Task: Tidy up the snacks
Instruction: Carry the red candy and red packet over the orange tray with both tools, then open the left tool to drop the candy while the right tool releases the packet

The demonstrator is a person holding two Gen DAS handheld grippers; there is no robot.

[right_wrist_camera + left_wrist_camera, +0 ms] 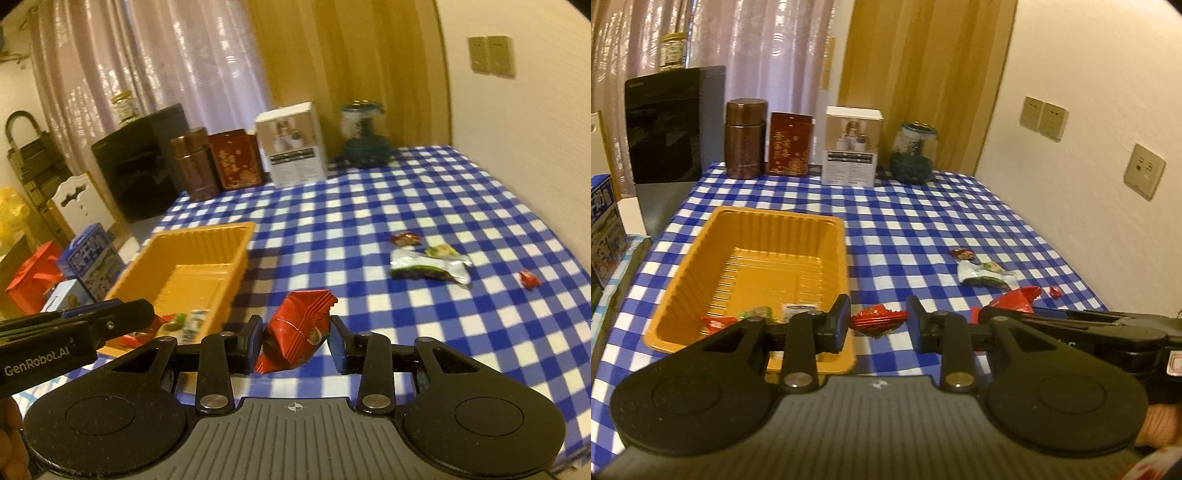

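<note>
Left wrist view shows the left gripper [878, 322] clamped on a small red candy [878, 320], its wrapper pinched end to end between the two pads so that its long axis runs straight across from pad to pad. The orange tray [683, 288] lies just to the left of and beyond this gripper on the blue checked tablecloth [923, 221], with a few wrapped snacks already in its near end. The candy hangs over the cloth right beside the tray's near right corner, so the drop seems to need only a short shift leftward.

Right wrist view shows the right gripper [295, 341] closed on a larger red packet [299, 328], which stands tilted with its crimped top up and away. From here the tray [236, 258] lies to the left and ahead, with the left gripper's body between it and the right one. The left hand is therefore nearer the tray. Loose snacks [428, 264] remain well apart to the right on the cloth.
</note>
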